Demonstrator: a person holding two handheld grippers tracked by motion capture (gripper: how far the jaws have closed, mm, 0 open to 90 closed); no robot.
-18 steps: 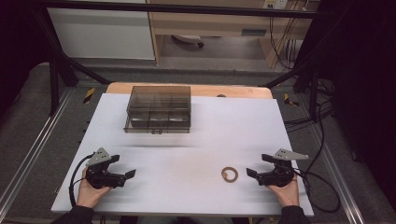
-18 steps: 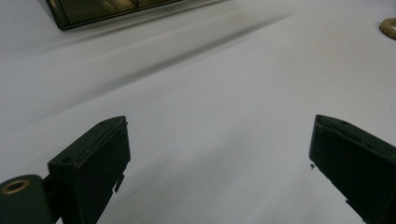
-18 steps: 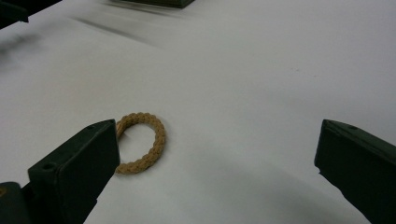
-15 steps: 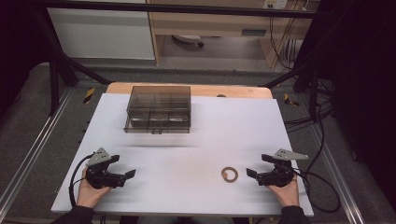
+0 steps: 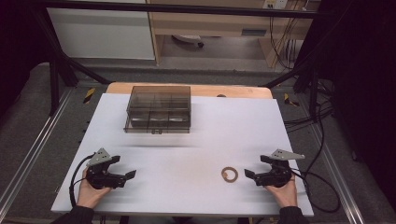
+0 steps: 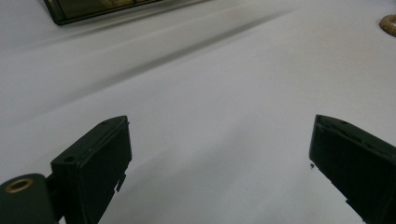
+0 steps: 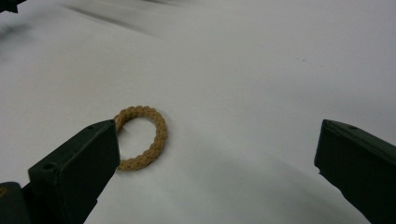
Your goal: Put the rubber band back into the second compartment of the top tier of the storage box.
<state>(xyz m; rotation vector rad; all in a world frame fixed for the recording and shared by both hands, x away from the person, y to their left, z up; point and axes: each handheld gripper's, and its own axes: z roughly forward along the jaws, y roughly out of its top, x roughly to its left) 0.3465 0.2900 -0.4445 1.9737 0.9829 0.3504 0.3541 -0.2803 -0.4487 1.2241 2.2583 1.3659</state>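
While dark at both side edges of the high view, grey floor (image 5: 32,116) with metal rails, a white cabinet (image 5: 100,32) at upper left and a wooden shelf unit (image 5: 210,23) at top centre, cables hanging at upper right. Filling the middle of that view, a white table (image 5: 196,140), matte and bare over most of its face, a wooden edge (image 5: 233,90) showing along its far side. Above centre, slightly left, a smoky clear compartment box (image 5: 159,108), lid shut, long side running left to right across the frame. At lower left, held in a hand, the left gripper (image 5: 126,176), jaws spread wide over bare table, nothing between them in the left gripper view (image 6: 219,154). At lower right, held in the other hand, the right gripper (image 5: 251,176), pointing toward frame centre, jaws likewise wide apart and gripping nothing (image 7: 217,158). Smallest, the braided tan ring (image 5: 229,174), right of centre low in the high view, just beside the right gripper's tips. Lying flat on the table, round, so without a long axis or a pointing end. Seen in the right gripper view left of centre (image 7: 156,135), partly behind the left-hand jaw, contact impossible to tell.
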